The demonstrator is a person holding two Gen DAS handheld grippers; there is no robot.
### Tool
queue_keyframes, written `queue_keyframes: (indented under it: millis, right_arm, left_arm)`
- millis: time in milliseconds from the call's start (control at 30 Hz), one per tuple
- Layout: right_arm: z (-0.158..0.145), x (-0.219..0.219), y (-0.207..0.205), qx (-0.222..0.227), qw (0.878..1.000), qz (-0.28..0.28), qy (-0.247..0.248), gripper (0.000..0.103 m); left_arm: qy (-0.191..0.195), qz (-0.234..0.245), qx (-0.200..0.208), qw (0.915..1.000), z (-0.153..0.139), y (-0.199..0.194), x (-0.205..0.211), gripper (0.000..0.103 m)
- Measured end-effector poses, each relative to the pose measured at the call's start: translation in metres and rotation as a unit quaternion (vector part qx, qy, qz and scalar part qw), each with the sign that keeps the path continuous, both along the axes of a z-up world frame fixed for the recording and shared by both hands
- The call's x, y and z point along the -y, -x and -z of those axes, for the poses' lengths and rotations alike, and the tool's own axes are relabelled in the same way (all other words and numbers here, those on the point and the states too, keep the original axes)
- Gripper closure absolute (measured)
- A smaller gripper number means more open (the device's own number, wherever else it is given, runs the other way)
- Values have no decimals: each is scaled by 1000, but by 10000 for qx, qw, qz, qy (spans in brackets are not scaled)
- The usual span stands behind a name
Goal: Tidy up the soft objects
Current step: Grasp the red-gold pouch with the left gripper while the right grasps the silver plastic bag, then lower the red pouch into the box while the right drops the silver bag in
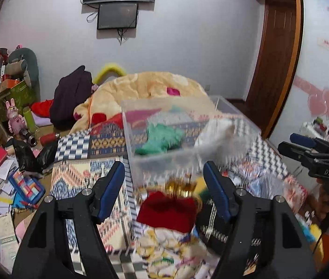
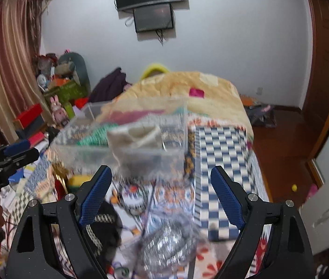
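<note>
A clear plastic bin [image 1: 141, 162] stands on the patterned bed and holds a green soft toy [image 1: 162, 138] and a pale grey-white soft thing [image 1: 218, 134]. It also shows in the right wrist view [image 2: 127, 158], with the green toy [image 2: 94, 137] and the pale one [image 2: 136, 137] inside. My left gripper [image 1: 164, 186] is open and empty above a red velvet soft item with gold trim [image 1: 169, 211]. My right gripper [image 2: 161, 193] is open and empty above a black knit item [image 2: 106, 227] and a silvery mesh thing [image 2: 166, 248]. Both views are blurred.
A yellow quilt [image 1: 152, 86] is heaped behind the bin. The floor on the left [image 1: 8, 174] is strewn with boxes, books and papers. A pink rabbit toy [image 1: 14, 116] stands there. The bed's right edge [image 2: 257, 162] drops to a wooden floor.
</note>
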State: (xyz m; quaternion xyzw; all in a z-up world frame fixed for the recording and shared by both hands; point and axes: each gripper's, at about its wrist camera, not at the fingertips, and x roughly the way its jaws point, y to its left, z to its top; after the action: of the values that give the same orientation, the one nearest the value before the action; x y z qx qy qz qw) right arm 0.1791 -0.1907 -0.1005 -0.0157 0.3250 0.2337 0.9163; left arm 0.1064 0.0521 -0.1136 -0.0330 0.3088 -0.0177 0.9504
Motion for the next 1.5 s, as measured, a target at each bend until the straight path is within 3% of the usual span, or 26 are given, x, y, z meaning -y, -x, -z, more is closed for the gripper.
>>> queue_keyframes:
  millis: [133,400,567,667,767,833,1033,1100,1500]
  right_arm:
    - [20,7,8,-310,9994,64,143,18]
    - [61,15,18,-1003,9945,187,246,18]
    - [64,20,23,-994,9947,208,180,18]
    - [64,22,24,-1008,9947,160,95,32]
    - [65,21,26,-986,9950,135,81,46]
    - [65,21,26,-972,9952,105,83,57]
    - [60,17,27,-869,9962,69,86,70]
    - [58,17,27,-828,9965,54,81,73]
    - [29,16,25,-424,9991,-11,-92,75]
  left_arm:
    - [-49,33,-159,9999,18,10,6,27]
    - [179,-100,-630,9978,52,-1,12,27]
    - [384,-266,-607,9971,60,-10,7,27]
    - [473,-295,-620,9965,64,-15,2,27]
    - [548,-254,-613,9963,66,-18,-1,38]
    - [600,-150,-639,9960,68,-19,-1,52]
    - [643,16,-675,9956,73,-18,2,85]
    - [664,28,-634,9958,71,-15,3,91]
    - [610,12,34,9981,26,19,4,99]
